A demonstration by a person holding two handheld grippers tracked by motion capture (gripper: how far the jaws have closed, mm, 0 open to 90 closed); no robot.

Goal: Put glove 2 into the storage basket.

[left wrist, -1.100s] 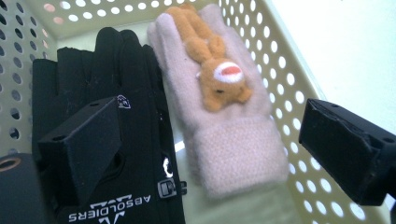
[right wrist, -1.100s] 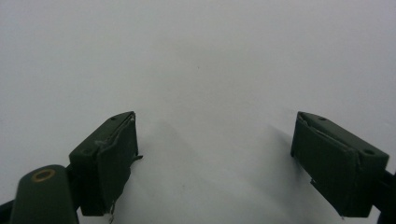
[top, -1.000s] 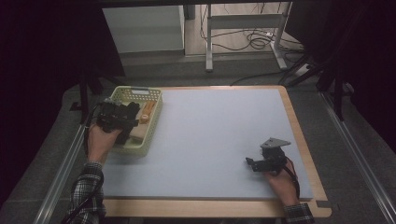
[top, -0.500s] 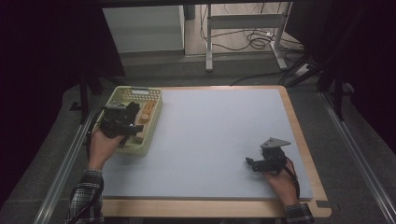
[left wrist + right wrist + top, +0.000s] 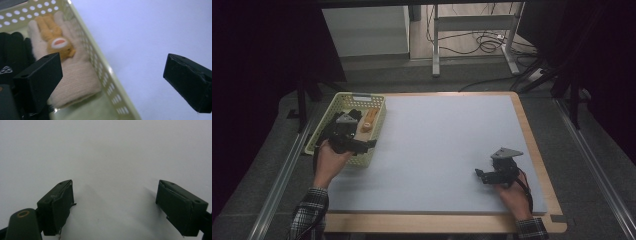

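A pale yellow-green perforated basket (image 5: 343, 98) stands at the mat's left edge. In it lie a beige knitted glove (image 5: 75, 77) with an orange animal figure (image 5: 53, 37) on it, and black gloves (image 5: 12, 50) to its left. My left gripper (image 5: 354, 136) hovers over the basket's near right corner. It (image 5: 112, 67) is open and empty, one jaw above the glove's cuff and the other above the mat, with the basket wall (image 5: 110, 82) between them. My right gripper (image 5: 486, 175) rests near the mat's front right; it (image 5: 115, 195) is open over bare mat.
A blue-grey mat (image 5: 442, 135) covers the wooden table (image 5: 532, 135). Behind the table there are a white cabinet (image 5: 364, 30), metal desk legs (image 5: 435, 45) and cables on the floor (image 5: 484, 42). Metal rails run along both sides of the table.
The left hand and gripper have drifted slightly toward the near right corner of the basket. The right gripper has stayed still.
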